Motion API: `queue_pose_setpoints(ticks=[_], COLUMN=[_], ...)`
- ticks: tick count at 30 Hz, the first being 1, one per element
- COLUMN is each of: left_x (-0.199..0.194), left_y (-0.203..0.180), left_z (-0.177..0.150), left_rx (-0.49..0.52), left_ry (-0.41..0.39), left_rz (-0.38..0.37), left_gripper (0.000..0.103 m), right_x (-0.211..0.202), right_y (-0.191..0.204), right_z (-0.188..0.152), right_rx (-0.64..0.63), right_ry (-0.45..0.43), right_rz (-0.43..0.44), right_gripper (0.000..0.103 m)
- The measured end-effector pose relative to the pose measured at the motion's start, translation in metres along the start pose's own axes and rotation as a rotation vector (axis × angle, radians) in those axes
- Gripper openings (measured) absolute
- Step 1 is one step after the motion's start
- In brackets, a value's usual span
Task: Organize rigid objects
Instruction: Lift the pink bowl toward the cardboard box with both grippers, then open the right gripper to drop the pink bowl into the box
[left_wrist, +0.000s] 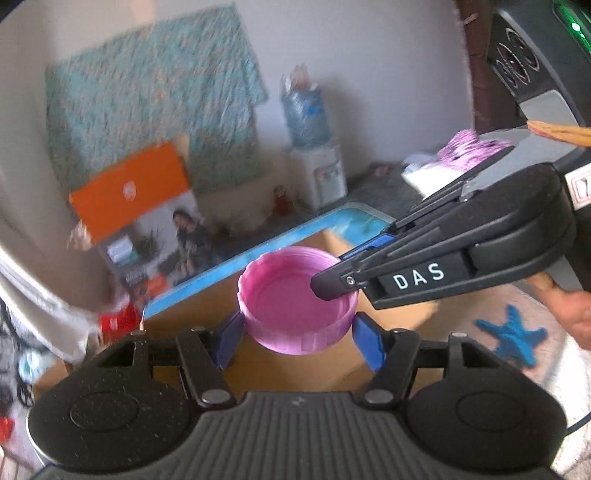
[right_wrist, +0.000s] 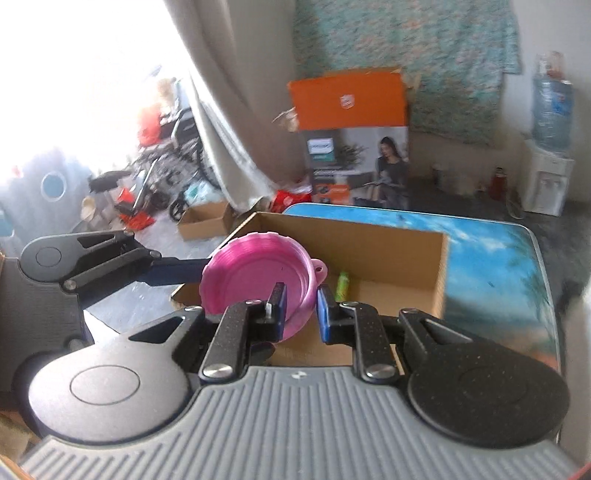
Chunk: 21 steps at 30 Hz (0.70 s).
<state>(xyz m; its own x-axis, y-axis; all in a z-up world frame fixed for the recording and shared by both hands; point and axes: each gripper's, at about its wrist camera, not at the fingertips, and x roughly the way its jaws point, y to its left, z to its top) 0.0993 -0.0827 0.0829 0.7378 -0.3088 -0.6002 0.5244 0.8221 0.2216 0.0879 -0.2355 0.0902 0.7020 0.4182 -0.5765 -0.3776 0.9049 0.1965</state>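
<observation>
Lid (left_wrist: 295, 306) (pink, hollow facing up) pinched across by left tool (left_wrist: 299, 339); right tool (right_wrist: 301, 310) clamps its rim.

A lived-in home: water dispenser (right_wrist: 546, 177), curtain (right_wrist: 221, 140) (cluttered floor).

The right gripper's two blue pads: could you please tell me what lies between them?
In the right wrist view, the rim of the pink lid lies between the pads of the right gripper, with one finger inside. The left gripper holds its far edge.
</observation>
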Motion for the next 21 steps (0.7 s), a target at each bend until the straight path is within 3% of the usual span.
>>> queue_pose_setpoints(ticks=[6, 12, 21], left_x=[0.077, 0.136, 0.159], left_y=[0.062, 0.103, 0.115], left_z=[0.002, -0.023, -0.043], left_rx=[-0.120, -0.222, -0.248], left_ry=[0.256, 0.474, 0.595], left_rz=[-0.072, -0.157, -0.191], left_gripper=[0.067, 0.067, 0.066], right_x=[0.105, 0.204, 0.274], right_y=[-0.023, -0.037, -0.040], right_z=[0.053, 0.050, 0.018], right_rx=[0.046, 0.126, 0.184], right_ry=[0.238, 0.495, 0.707], right_rz=[0.102, 0.168, 0.232], right_gripper=[0.017, 0.017, 0.018])
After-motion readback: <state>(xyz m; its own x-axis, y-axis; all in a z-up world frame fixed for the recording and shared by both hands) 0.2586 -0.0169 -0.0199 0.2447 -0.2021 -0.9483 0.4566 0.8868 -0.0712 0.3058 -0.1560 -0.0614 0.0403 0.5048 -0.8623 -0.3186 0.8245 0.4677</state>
